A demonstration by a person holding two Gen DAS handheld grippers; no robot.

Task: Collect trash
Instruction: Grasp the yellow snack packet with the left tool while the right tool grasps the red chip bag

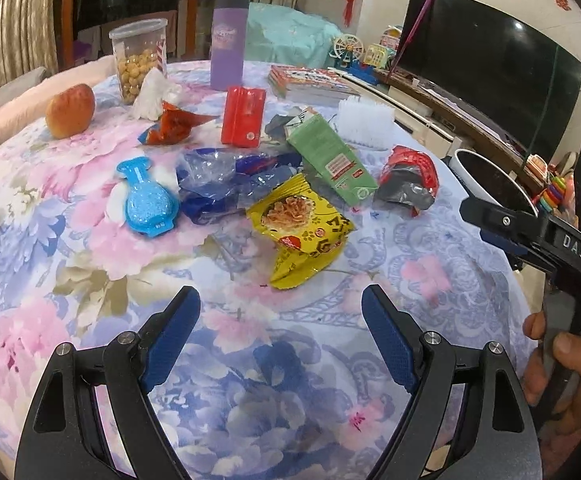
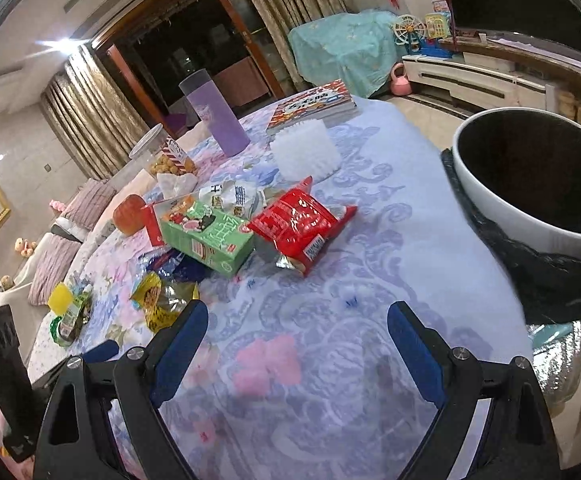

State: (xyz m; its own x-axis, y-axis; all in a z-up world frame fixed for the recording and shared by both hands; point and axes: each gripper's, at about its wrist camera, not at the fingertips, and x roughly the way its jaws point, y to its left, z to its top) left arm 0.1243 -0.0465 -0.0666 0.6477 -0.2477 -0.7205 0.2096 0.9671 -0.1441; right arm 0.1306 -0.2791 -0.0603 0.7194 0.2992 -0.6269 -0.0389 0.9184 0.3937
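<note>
Trash lies mid-table on a floral cloth: a yellow snack wrapper [image 1: 302, 228] [image 2: 162, 300], a green carton [image 1: 330, 160] [image 2: 210, 236], a red snack bag [image 1: 410, 176] [image 2: 298, 224], a crumpled blue plastic bag [image 1: 226, 180] and an orange wrapper [image 1: 174, 124]. My left gripper [image 1: 280, 304] hovers open just short of the yellow wrapper, nothing between its fingers. My right gripper [image 2: 296, 320] also stands open and empty, a little short of the red bag. A white bin with a black liner [image 2: 530, 184] [image 1: 486, 180] stands off the table's right edge.
Also on the table are an apple [image 1: 70, 110], a snack jar [image 1: 138, 60], a purple tumbler [image 1: 228, 40], a red box [image 1: 244, 116], a blue vase-shaped item [image 1: 148, 200], a white brush [image 1: 364, 120], books [image 1: 310, 84] and a crumpled tissue [image 1: 152, 96]. A television [image 1: 490, 64] stands at right.
</note>
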